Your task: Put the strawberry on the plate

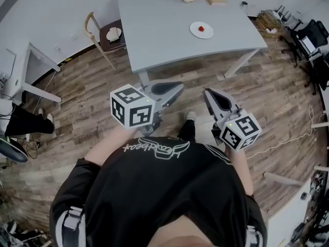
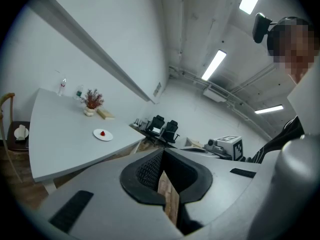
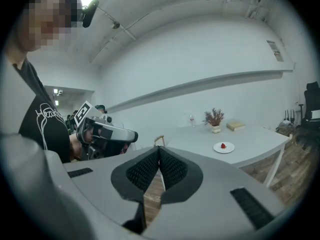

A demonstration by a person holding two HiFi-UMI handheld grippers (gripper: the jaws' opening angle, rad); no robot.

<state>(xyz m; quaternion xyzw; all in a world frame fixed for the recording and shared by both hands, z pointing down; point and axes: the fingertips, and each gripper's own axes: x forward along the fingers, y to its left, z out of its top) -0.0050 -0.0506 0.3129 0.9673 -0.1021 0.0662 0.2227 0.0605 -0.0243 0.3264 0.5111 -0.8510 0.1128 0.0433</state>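
**Strawberry on the plate, both tongs clenched empty**

The strawberry (image 1: 202, 28) rests near the middle of the white plate (image 1: 195, 31). The plate is on the grey counter (image 1: 154, 35), toward 1 o'clock from the person and well apart from both tools. The left tongs (image 2: 162, 156) and right tongs (image 3: 159, 154) are each clenched on nothing, out over the wood floor (image 1: 103, 102). The berry is likely light, soft and easily bruised, with slick skin. A gentle pinch across its broad shoulders, not its tip, would suit it.
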